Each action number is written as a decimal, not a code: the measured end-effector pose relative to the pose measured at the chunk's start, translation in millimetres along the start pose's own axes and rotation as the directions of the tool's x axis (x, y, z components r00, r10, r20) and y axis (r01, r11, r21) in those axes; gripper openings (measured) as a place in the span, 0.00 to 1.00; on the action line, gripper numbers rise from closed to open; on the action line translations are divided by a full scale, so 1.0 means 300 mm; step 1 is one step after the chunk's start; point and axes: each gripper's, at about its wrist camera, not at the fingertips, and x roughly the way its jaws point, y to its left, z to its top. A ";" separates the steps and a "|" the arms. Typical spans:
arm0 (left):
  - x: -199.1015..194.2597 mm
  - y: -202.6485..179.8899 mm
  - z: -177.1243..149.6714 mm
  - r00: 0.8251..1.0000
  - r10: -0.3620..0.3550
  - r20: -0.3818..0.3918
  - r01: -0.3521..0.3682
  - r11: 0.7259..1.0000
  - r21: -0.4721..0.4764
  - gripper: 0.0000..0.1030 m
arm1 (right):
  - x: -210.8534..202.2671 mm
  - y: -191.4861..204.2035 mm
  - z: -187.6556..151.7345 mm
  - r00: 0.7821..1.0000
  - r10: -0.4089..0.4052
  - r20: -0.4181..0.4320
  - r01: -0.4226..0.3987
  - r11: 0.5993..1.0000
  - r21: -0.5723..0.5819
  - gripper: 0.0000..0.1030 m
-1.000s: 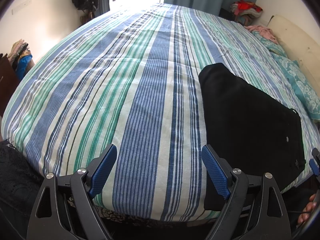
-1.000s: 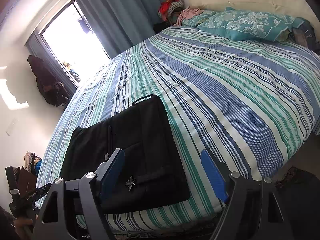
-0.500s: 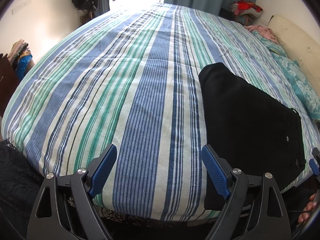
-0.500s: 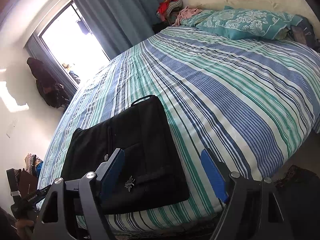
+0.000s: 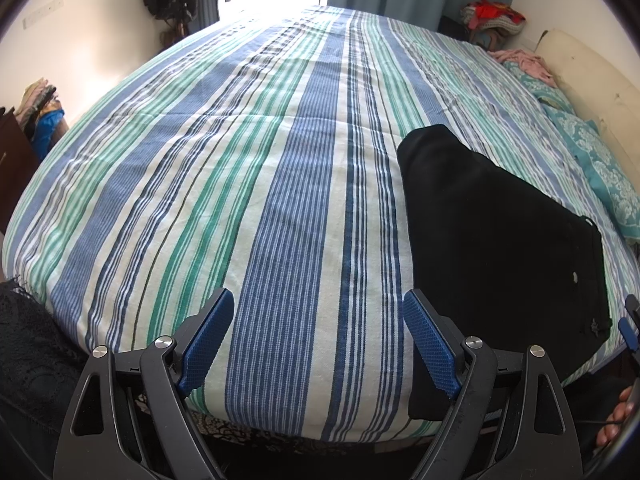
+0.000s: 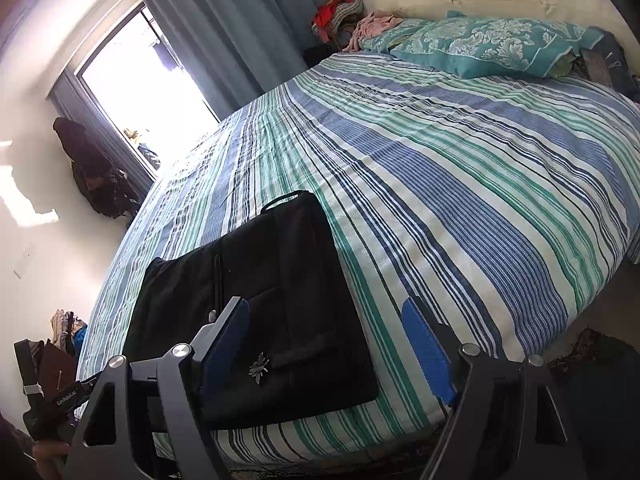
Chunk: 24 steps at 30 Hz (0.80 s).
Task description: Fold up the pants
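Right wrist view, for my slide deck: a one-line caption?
Open right gripper hovers over folded black pants on a striped bed.

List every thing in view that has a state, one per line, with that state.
Black pants: folded into a flat rectangle, lying at the near edge of the bed, held by neither claw.
Left claw: open, empty, poised over the bed edge beside the pants.
Right claw: open, empty, poised over the pants' near end.
Blue, green and white striped bedspread: spread flat.
Blue-grey curtain: drawn aside.
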 end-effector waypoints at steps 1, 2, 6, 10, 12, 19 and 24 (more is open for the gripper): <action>0.003 0.001 0.001 1.000 -0.005 -0.006 0.005 1.000 -0.001 0.85 | 0.000 0.000 0.000 1.000 0.000 0.001 0.000 1.000 0.001 0.76; 0.007 0.003 0.003 1.000 -0.020 -0.017 0.020 1.000 -0.004 0.85 | -0.002 -0.001 0.001 1.000 0.002 0.003 -0.002 1.000 0.003 0.76; 0.015 0.024 0.038 0.980 -0.188 -0.068 0.186 0.982 -0.046 0.85 | -0.022 -0.056 0.032 0.998 0.054 0.032 -0.057 0.994 0.092 0.76; 0.100 0.007 0.089 0.872 -0.429 -0.236 0.416 0.903 -0.108 0.89 | 0.055 -0.162 0.125 0.976 0.204 -0.077 -0.183 0.958 0.222 0.78; 0.154 -0.019 0.103 0.829 -0.482 -0.285 0.469 0.875 -0.116 0.89 | 0.153 -0.174 0.164 0.915 0.334 -0.228 -0.279 0.930 0.241 0.78; 0.260 -0.144 0.120 0.773 -0.522 -0.361 0.512 0.849 -0.131 0.89 | 0.413 -0.045 0.124 0.756 0.307 -0.578 -0.333 0.941 0.063 0.80; 0.265 -0.234 0.096 0.820 -0.428 -0.381 0.454 0.891 -0.023 0.50 | 0.457 0.007 0.096 0.747 0.321 -0.582 -0.376 0.926 0.028 0.63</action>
